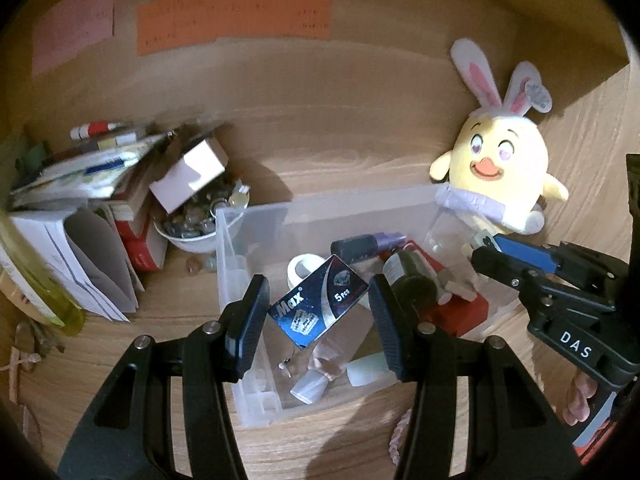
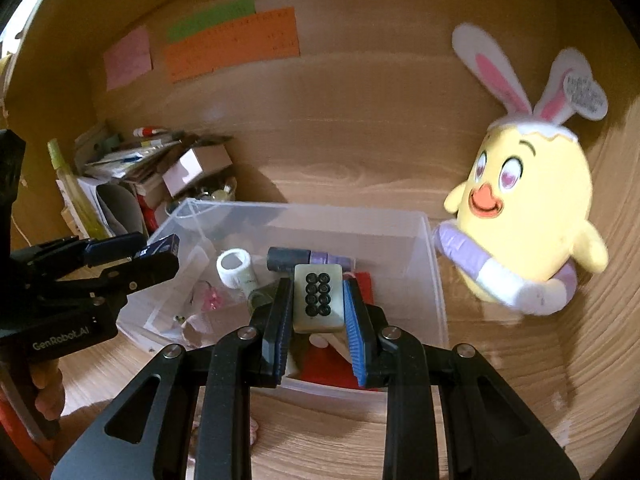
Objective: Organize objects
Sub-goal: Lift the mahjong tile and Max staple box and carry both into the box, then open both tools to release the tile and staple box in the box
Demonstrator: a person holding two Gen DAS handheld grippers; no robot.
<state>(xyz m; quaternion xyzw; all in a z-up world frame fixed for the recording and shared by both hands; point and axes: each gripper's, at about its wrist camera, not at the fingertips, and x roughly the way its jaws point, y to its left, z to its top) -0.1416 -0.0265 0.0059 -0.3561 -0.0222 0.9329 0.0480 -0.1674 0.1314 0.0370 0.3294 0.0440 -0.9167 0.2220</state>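
blue box [image 1: 319, 307] and mahjong tile [image 2: 319, 298] gripped above clear bin [image 2: 434, 280].

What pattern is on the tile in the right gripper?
Eight dark circles in two columns on the pale tile; clearest in the right wrist view.

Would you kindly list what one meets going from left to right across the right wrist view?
Left gripper holding a blue box → white tape roll → right gripper clamping a mahjong tile → yellow chick plush.
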